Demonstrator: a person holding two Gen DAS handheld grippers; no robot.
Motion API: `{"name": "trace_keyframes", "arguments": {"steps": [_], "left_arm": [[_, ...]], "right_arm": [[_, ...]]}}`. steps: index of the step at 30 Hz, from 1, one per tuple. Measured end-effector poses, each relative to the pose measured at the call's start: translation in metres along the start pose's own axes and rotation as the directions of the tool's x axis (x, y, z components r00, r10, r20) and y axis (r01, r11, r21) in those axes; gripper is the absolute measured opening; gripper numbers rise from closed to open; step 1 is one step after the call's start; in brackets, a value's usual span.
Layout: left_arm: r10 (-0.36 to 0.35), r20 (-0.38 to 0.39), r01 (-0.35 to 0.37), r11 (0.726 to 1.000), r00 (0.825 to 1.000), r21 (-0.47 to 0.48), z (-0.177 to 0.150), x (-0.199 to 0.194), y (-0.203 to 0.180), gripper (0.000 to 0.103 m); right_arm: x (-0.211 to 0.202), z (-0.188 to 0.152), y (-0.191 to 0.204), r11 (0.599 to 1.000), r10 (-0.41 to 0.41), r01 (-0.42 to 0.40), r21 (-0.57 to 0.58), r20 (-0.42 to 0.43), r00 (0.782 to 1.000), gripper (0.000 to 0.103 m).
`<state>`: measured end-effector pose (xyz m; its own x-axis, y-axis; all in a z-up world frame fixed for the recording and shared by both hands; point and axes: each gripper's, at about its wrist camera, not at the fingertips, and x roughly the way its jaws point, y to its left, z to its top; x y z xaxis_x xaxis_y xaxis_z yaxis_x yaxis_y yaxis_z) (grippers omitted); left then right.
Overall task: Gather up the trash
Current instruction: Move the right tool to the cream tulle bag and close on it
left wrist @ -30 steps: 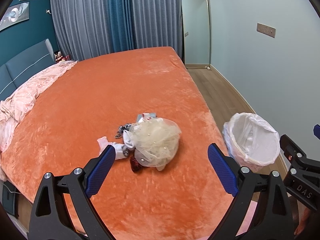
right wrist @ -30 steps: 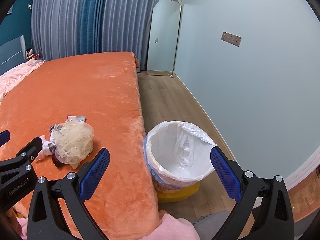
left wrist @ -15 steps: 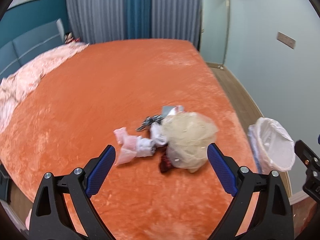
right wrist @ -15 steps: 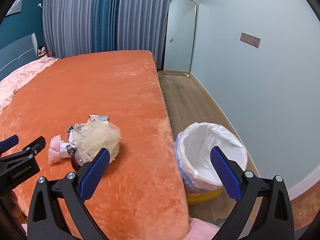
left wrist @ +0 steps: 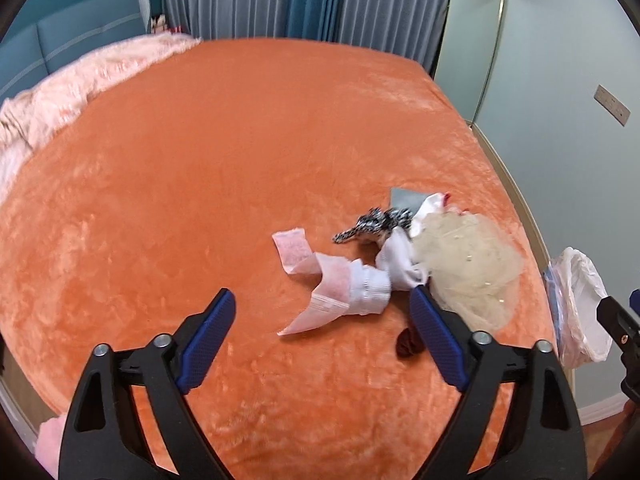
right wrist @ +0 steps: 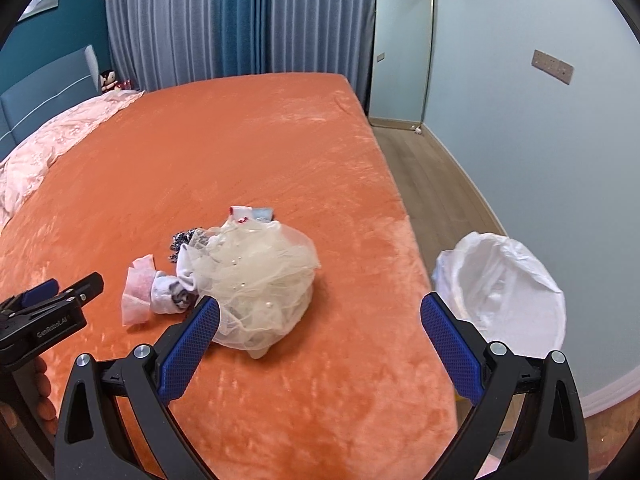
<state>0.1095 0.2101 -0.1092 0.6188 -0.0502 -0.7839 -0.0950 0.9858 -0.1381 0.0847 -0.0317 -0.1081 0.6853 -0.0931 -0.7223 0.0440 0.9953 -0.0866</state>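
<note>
A pile of trash lies on the orange bed (left wrist: 200, 180): a cream mesh bundle (left wrist: 468, 264) (right wrist: 260, 276), a pink wrapper strip (left wrist: 316, 280) (right wrist: 138, 292), a white sock (left wrist: 370, 286), a black-and-white speckled piece (left wrist: 372, 222) and a dark red scrap (left wrist: 408, 342). My left gripper (left wrist: 320, 328) is open and empty, just short of the pink wrapper and sock. My right gripper (right wrist: 320, 328) is open and empty, its left finger beside the mesh bundle. A bin with a white liner (right wrist: 504, 288) (left wrist: 580, 304) stands on the floor right of the bed.
A pink blanket (left wrist: 80, 88) lies at the bed's far left by a blue headboard (left wrist: 72, 40). A tall mirror (right wrist: 400, 52) leans on the wall past the bed. Wood floor (right wrist: 432, 184) runs between the bed and the pale wall. Curtains (right wrist: 240, 20) hang behind.
Both grippers have moved left and closer over the bed. The left one now faces the pink wrapper and sock; the bin has slid to the right in both views.
</note>
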Motion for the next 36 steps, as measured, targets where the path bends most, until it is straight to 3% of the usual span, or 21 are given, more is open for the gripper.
{"name": "trace_keyframes", "arguments": {"steps": [4, 10, 12, 15, 17, 23, 30, 33, 35, 36], "left_arm": [[-0.028, -0.056, 0.026, 0.999, 0.998, -0.034, 0.001, 0.028, 0.013, 0.07], [-0.085, -0.089, 0.078, 0.994, 0.992, -0.08, 0.005, 0.055, 0.023, 0.068], [-0.1, -0.099, 0.092, 0.993, 0.99, -0.079, 0.006, 0.063, 0.023, 0.063], [-0.12, -0.131, 0.111, 0.991, 0.984, -0.072, 0.006, 0.078, 0.021, 0.049], [-0.145, -0.149, 0.134, 0.987, 0.978, -0.084, 0.006, 0.084, 0.021, 0.033], [-0.195, -0.153, 0.182, 0.979, 0.969, -0.094, 0.005, 0.085, 0.022, 0.009], [-0.192, -0.131, 0.182, 0.979, 0.973, -0.088, 0.012, 0.071, 0.023, 0.007], [-0.185, -0.11, 0.178, 0.981, 0.976, -0.072, 0.017, 0.06, 0.022, 0.007], [-0.188, -0.1, 0.182, 0.981, 0.977, -0.065, 0.021, 0.052, 0.021, 0.005], [-0.19, -0.097, 0.184, 0.981, 0.977, -0.063, 0.023, 0.049, 0.021, 0.004]], "right_arm": [[0.025, 0.002, 0.014, 1.0, -0.002, 0.001, -0.011, -0.029, 1.0, 0.096], [0.051, 0.006, 0.025, 1.0, 0.011, -0.013, -0.022, -0.065, 0.998, 0.093], [0.061, 0.007, 0.028, 1.0, 0.016, -0.017, -0.017, -0.08, 0.997, 0.091], [0.075, 0.007, 0.03, 1.0, 0.022, -0.023, -0.006, -0.106, 0.994, 0.087], [0.082, 0.007, 0.031, 1.0, 0.026, -0.027, -0.005, -0.119, 0.993, 0.083], [0.101, 0.009, 0.033, 0.998, 0.06, -0.058, 0.022, -0.153, 0.986, 0.07], [0.126, 0.008, 0.032, 0.99, 0.129, -0.114, 0.087, -0.196, 0.972, 0.065], [0.137, 0.005, 0.032, 0.988, 0.139, -0.117, 0.105, -0.228, 0.964, 0.045], [0.141, 0.003, 0.033, 0.984, 0.164, -0.141, 0.108, -0.248, 0.955, 0.019], [0.14, 0.003, 0.034, 0.983, 0.17, -0.147, 0.106, -0.251, 0.953, 0.014]]}}
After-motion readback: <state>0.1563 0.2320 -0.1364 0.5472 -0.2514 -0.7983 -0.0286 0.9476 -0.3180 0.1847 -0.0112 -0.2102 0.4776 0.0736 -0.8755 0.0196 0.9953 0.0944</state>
